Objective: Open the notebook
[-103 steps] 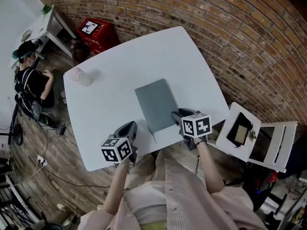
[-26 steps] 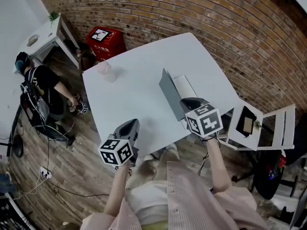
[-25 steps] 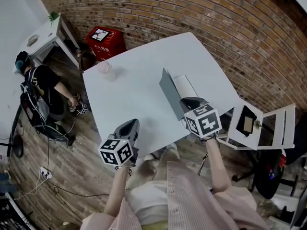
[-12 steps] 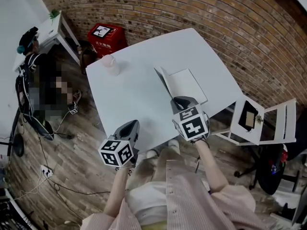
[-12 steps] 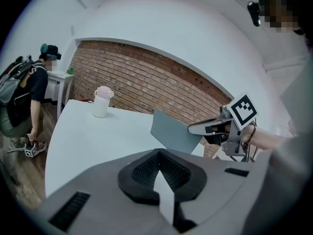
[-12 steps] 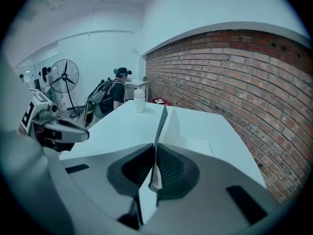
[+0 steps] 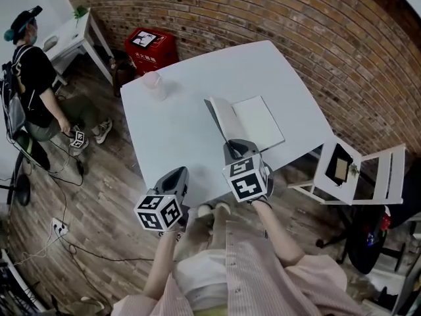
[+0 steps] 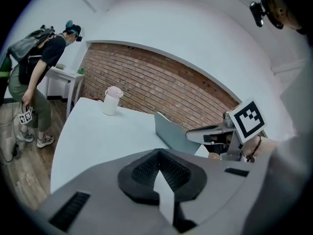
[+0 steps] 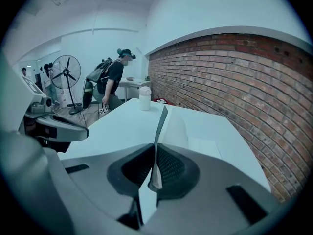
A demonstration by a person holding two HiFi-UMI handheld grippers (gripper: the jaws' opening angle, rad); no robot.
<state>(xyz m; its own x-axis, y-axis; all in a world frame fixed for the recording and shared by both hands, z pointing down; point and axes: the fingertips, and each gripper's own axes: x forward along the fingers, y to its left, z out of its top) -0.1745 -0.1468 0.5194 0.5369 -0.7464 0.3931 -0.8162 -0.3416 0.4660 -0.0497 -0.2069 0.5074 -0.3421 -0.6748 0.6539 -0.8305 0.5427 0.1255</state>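
A grey-covered notebook lies on the white table with its white first page showing. Its cover stands lifted almost upright along the left side. My right gripper is at the notebook's near corner, shut on the cover's lower edge. In the right gripper view the cover runs straight in between the pads of the right gripper. My left gripper hovers at the table's near edge, left of the notebook, shut and holding nothing. The left gripper view shows the raised cover ahead on the right.
A pale cup stands near the table's far left corner. Beyond the table are a red crate, a brick wall and a small white side table. A white chair stands to the right. A person stands at far left.
The notebook lay closed at first. Over the last second my right gripper has drawn the cover leftward and nearer to me. The person in the background has stood up.
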